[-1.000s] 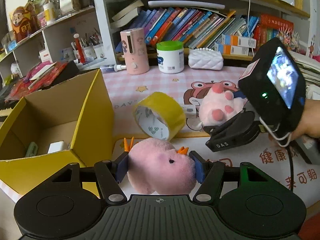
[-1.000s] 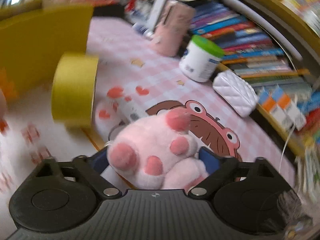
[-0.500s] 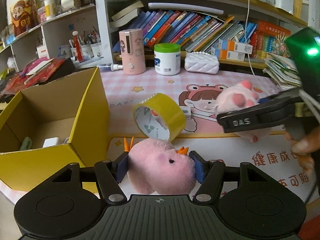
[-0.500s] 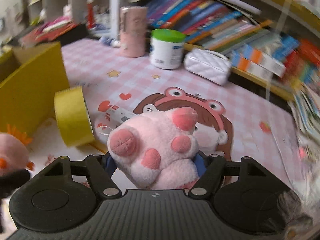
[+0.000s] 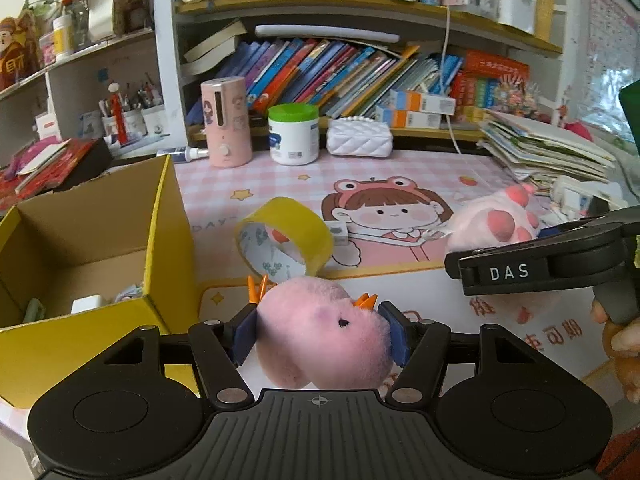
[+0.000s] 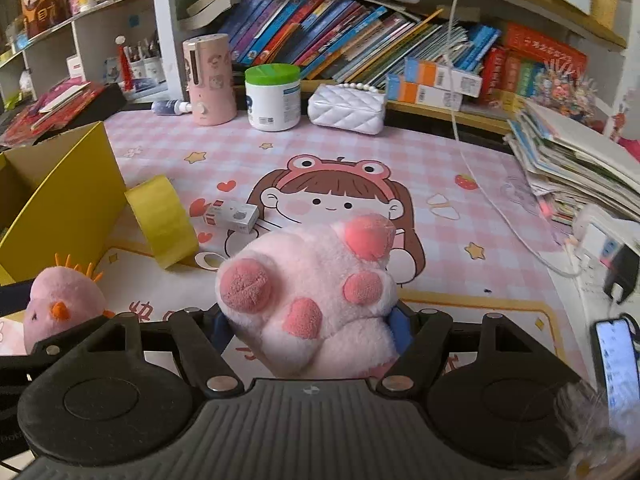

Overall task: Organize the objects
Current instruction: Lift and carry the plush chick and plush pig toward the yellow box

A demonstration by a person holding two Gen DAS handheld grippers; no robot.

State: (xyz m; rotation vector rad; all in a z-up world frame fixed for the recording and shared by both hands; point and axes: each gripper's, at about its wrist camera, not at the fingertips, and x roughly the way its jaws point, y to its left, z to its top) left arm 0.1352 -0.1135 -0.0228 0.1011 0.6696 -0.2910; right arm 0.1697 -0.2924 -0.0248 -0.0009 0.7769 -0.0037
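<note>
Left wrist view: the yellow cardboard box (image 5: pixel 100 240) stands open at the left on the bench (image 5: pixel 460 168), just beside the left tongs (image 5: pixel 318 330), which pinch a pink chick plush (image 5: pixel 320 344) between their blue pads. Right tongs (image 6: pixel 306 324) clamp a pink paw plush (image 6: pixel 316 288); a yellow tape roll (image 5: pixel 286 240) stands on edge beyond.

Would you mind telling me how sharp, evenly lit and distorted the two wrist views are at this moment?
Left wrist view: sharp; fisheye bows the wooden bookshelf; window glare at the far right edge. Right wrist view: sharp centrally on the fluffy pink paw-shaped plush, smeared at the lower right corner by the lit phone screen; soft daylight, faint shadows.
</note>
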